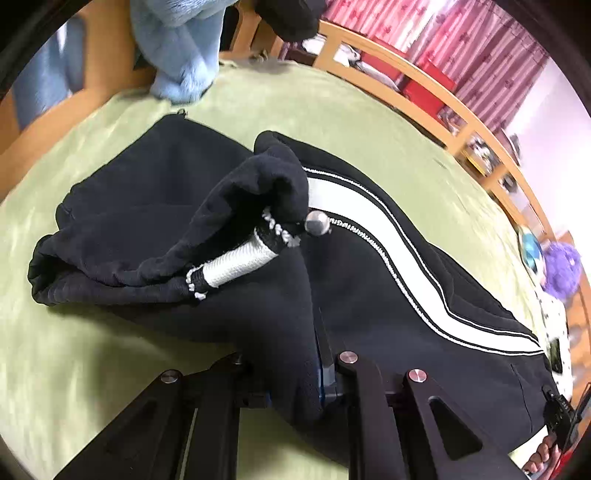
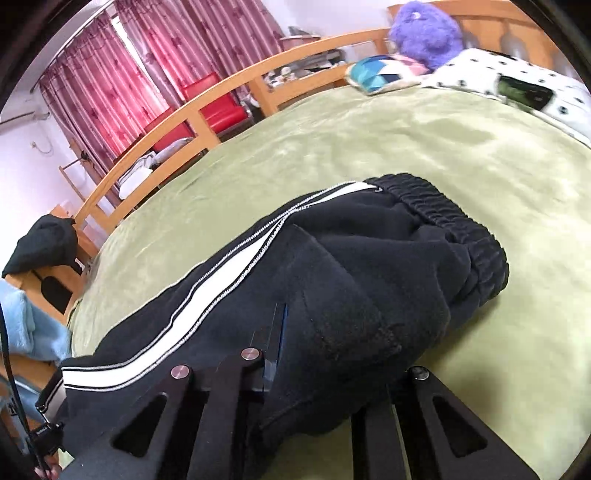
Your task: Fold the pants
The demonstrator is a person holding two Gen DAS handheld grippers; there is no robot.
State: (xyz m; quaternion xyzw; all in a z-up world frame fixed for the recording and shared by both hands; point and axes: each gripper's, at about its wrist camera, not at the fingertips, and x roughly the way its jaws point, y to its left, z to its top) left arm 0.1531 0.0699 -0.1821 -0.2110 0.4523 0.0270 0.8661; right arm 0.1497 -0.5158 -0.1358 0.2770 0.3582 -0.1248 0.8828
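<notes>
Black pants (image 1: 229, 206) with a white side stripe (image 1: 402, 258) lie on a green bed cover (image 1: 92, 350). In the left wrist view my left gripper (image 1: 314, 325) is shut on the cuff end of a leg, whose fabric drapes between the fingers; a leg cuff with a white band (image 1: 240, 264) is bunched up in front. In the right wrist view my right gripper (image 2: 295, 332) is shut on the pants (image 2: 351, 280) near the elastic waistband (image 2: 454, 229), with fabric heaped over the fingers. The right-hand finger is hidden by cloth.
A wooden bed rail (image 2: 184, 110) runs along the far side, red curtains (image 2: 129, 66) behind it. A light blue fluffy garment (image 1: 181, 44) lies at the bed's end. A spotted pillow (image 2: 517, 85), a purple plush toy (image 2: 424, 33) and a patterned cushion (image 2: 380, 74) lie at the head.
</notes>
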